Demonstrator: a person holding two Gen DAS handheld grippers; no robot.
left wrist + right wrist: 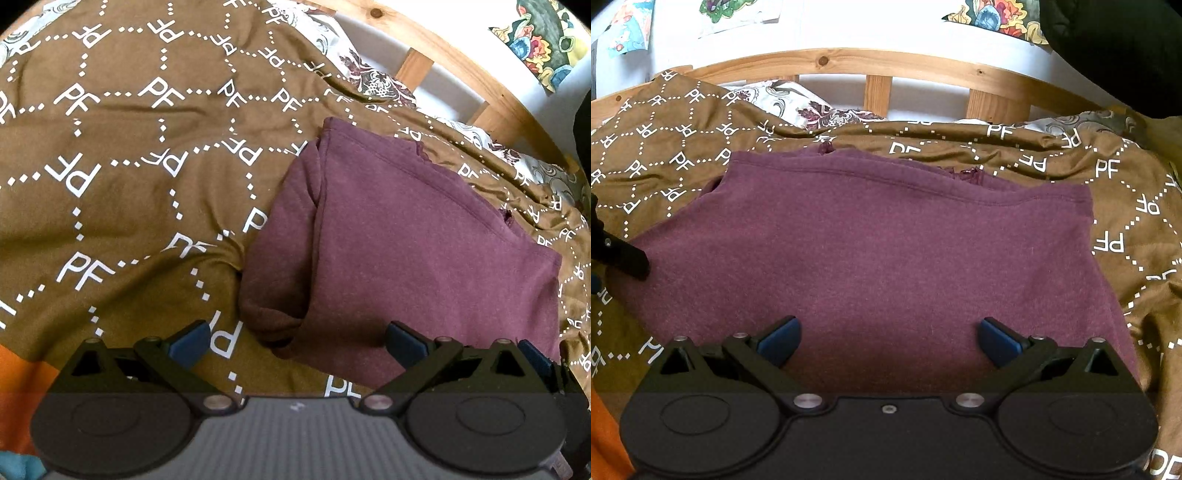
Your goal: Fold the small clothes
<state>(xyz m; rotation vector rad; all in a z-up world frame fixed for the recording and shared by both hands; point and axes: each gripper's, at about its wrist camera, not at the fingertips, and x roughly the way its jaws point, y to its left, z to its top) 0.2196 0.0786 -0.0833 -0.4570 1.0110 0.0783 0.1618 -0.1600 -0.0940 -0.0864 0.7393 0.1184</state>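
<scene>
Hovering over maroon garment, partly folded, flat on brown bedspread. Left gripper at garment's left near edge, right gripper above near hem; both spread, empty. Next, likely: pinch near edge, fold toward far hem.

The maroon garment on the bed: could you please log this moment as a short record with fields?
garment: maroon garment, partly folded, lying flat, hem seam toward the headboard
folded edge: layers stacked along its side nearest the left gripper
surface: brown bedspread printed with white PF letters
behind: wooden headboard, floral pillow
left gripper: open, holding nothing, at the garment's near corner
right gripper: open, holding nothing, above the garment's near edge
fingers: blue pads, spread wide on both
contact: cannot tell whether either touches cloth
</scene>
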